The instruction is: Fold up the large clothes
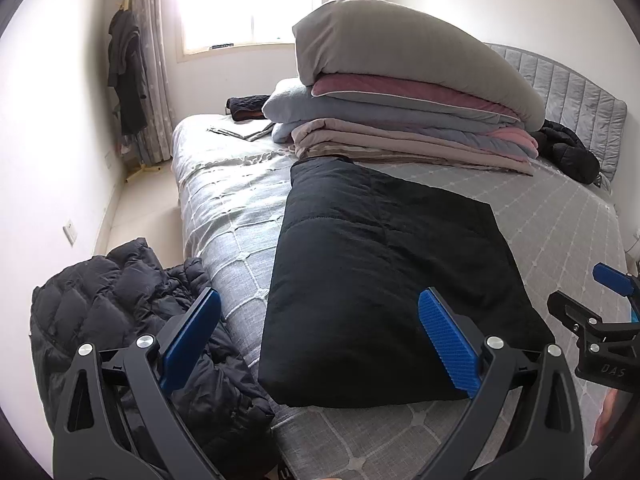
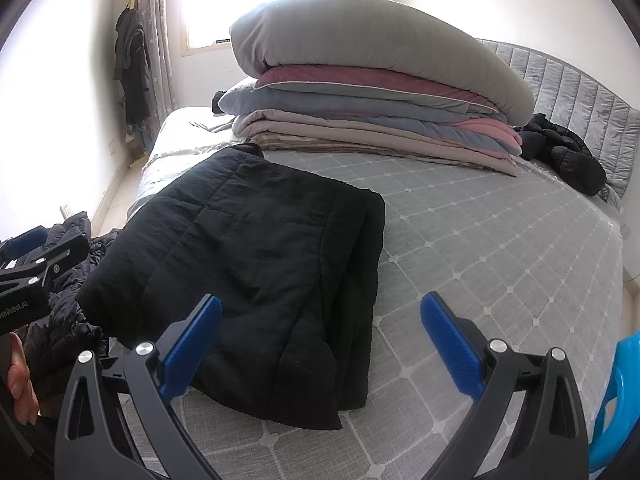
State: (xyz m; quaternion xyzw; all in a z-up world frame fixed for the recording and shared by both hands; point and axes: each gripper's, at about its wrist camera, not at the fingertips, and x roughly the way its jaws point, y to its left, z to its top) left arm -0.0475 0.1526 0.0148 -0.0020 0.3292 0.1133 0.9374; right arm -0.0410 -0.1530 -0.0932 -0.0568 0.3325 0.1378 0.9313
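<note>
A black quilted garment (image 1: 384, 280) lies folded into a flat rectangle on the grey bed (image 1: 560, 216); it also shows in the right wrist view (image 2: 256, 272). My left gripper (image 1: 320, 340) is open and empty, hovering over the garment's near left edge. My right gripper (image 2: 320, 344) is open and empty above the garment's near right corner. The right gripper's fingertip (image 1: 612, 280) shows at the right edge of the left wrist view. The left gripper's fingertip (image 2: 28, 242) shows at the left edge of the right wrist view.
A black puffer jacket (image 1: 132, 320) lies heaped at the bed's left edge. A stack of folded blankets with a grey pillow (image 1: 404, 96) on top stands at the bed's far side. Another dark jacket (image 1: 568, 152) lies by the headboard. A blue chair (image 2: 616, 400) stands at right.
</note>
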